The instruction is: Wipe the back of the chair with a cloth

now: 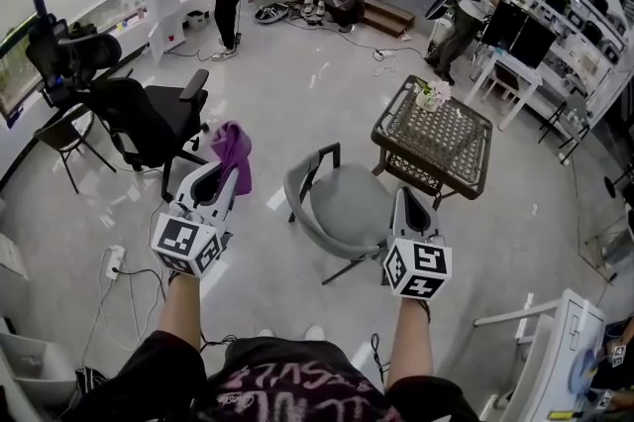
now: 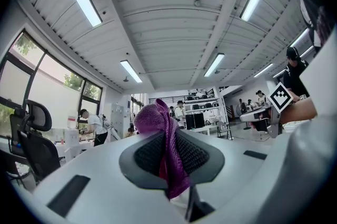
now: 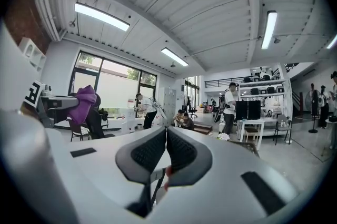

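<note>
A purple cloth (image 1: 233, 154) is pinched in my left gripper (image 1: 226, 174), held up in the air left of a grey armchair (image 1: 335, 208). In the left gripper view the cloth (image 2: 160, 139) bulges above the shut jaws and hangs down between them. The chair's curved back (image 1: 299, 197) faces me, seat toward the wicker table. My right gripper (image 1: 408, 205) hovers over the chair's right side, jaws pressed together with nothing in them (image 3: 165, 148). From the right gripper view the cloth (image 3: 81, 103) shows at the left.
A wicker side table (image 1: 436, 142) with flowers stands behind the chair. A black office chair (image 1: 149, 118) is at the left, with cables and a power strip (image 1: 114, 262) on the floor. Several people stand or sit at the far side of the room.
</note>
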{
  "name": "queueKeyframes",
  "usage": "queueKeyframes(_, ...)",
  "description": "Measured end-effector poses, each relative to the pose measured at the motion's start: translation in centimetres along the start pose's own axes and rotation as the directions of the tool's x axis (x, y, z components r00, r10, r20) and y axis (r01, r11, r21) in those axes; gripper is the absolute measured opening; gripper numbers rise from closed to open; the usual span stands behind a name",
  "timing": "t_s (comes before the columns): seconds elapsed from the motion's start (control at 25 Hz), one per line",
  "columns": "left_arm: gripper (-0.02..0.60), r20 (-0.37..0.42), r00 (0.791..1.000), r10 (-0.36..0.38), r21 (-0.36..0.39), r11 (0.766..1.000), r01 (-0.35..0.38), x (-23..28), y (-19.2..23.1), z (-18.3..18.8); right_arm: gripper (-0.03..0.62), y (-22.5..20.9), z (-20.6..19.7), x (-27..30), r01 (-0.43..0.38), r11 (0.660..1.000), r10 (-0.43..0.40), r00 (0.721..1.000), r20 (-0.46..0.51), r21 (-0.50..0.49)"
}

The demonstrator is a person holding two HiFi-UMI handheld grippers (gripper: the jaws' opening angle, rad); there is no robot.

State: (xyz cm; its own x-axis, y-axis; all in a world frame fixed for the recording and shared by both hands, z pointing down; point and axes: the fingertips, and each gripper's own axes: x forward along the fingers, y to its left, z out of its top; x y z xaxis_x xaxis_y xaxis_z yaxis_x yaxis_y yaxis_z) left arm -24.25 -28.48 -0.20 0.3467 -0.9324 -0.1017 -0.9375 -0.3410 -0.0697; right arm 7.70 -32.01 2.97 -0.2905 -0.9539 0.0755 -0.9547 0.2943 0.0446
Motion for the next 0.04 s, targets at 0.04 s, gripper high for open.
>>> queueKeyframes(0.04, 0.071, 0.0, 1.0, 0.001, 0.0, 1.0, -0.001, 0.07, 0.0, -0.01, 0.026, -0.06, 0.13, 0.07, 0.0, 1.0, 0.0, 1.0, 0.002, -0.002)
